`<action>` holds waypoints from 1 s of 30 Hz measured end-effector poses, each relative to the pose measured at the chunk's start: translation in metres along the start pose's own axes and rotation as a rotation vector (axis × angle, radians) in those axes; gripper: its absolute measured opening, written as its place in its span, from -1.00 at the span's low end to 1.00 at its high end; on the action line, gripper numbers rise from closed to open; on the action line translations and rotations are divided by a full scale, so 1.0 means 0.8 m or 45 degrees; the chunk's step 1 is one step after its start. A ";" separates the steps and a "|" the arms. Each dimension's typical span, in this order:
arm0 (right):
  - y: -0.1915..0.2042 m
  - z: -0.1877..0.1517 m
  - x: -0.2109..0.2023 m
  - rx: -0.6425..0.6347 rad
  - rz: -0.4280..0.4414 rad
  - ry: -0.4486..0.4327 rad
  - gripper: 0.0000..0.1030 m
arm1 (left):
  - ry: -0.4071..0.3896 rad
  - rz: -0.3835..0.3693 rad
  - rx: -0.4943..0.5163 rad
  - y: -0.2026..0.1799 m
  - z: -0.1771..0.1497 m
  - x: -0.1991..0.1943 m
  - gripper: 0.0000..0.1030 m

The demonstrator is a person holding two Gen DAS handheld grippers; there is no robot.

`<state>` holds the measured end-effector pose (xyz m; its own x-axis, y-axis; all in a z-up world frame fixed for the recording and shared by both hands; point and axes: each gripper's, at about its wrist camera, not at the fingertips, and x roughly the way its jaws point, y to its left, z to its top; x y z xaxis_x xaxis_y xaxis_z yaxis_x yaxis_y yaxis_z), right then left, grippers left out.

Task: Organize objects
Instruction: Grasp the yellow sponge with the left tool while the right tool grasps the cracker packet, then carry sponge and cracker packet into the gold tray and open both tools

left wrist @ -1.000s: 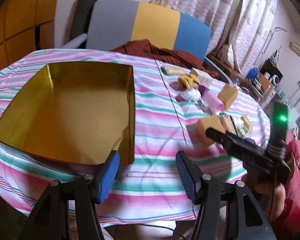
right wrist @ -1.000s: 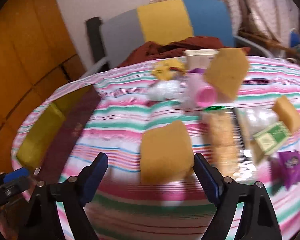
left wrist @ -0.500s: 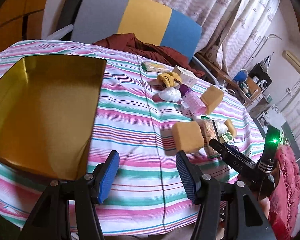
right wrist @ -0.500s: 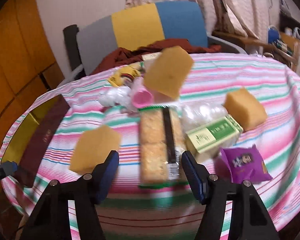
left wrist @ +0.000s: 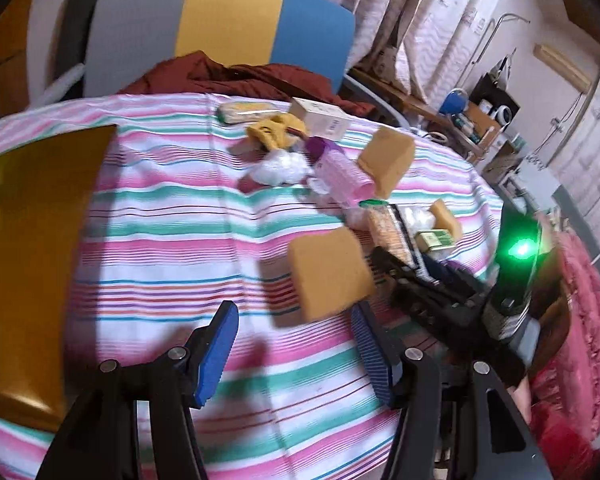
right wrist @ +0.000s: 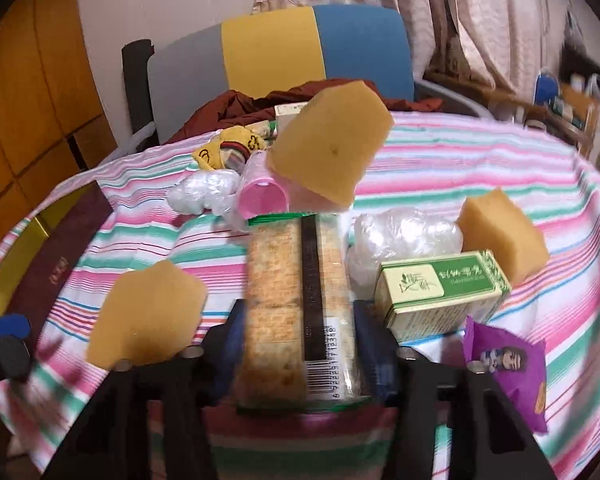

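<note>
Cellophane-wrapped, the cracker pack (right wrist: pixel 300 300) lies lengthwise between the two blue pads of the right claw (right wrist: pixel 300 344); the pads flank its near end, but blur hides whether they touch the wrapper, so I cannot tell if that claw pinches it. Just right of the pack sits a green box (right wrist: pixel 440 292), with a purple snack packet (right wrist: pixel 508 364) at its near side and a crumpled clear bag (right wrist: pixel 404 240) behind it. Left of the pack lies a yellow sponge (right wrist: pixel 148 316); this same sponge (left wrist: pixel 328 276) sits just ahead of the left claw (left wrist: pixel 296 356), whose fingers are spread wide with nothing between them. Beyond the pack's far end a pink tube (right wrist: pixel 262 200) rests beside a larger sponge (right wrist: pixel 332 144), and a third sponge (right wrist: pixel 504 236) lies farther right. Striped cloth covers the round worktop (left wrist: pixel 172 216). Bare cloth stretches between the sponge by the left claw and the gold tin (left wrist: pixel 24 240) at the worktop's left edge. A tricolour chair (left wrist: pixel 220 20) stands behind the far edge.
</note>
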<state>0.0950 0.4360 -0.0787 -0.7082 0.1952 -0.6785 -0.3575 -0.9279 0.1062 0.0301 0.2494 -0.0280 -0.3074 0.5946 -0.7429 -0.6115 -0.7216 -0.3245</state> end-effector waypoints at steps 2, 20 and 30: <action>-0.005 -0.004 0.000 0.022 -0.032 -0.051 -0.03 | 0.011 -0.066 -0.020 -0.002 0.004 0.011 0.17; -0.017 -0.014 0.002 0.081 -0.059 -0.116 -0.02 | 0.102 -0.073 -0.017 -0.014 0.017 0.089 0.39; -0.011 -0.015 0.003 0.062 -0.080 -0.119 -0.02 | 0.036 -0.154 0.008 0.000 0.002 0.069 0.07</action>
<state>0.1034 0.4407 -0.0902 -0.7365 0.2832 -0.6143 -0.4304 -0.8968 0.1025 0.0118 0.2829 -0.0681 -0.2103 0.6669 -0.7149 -0.6477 -0.6428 -0.4091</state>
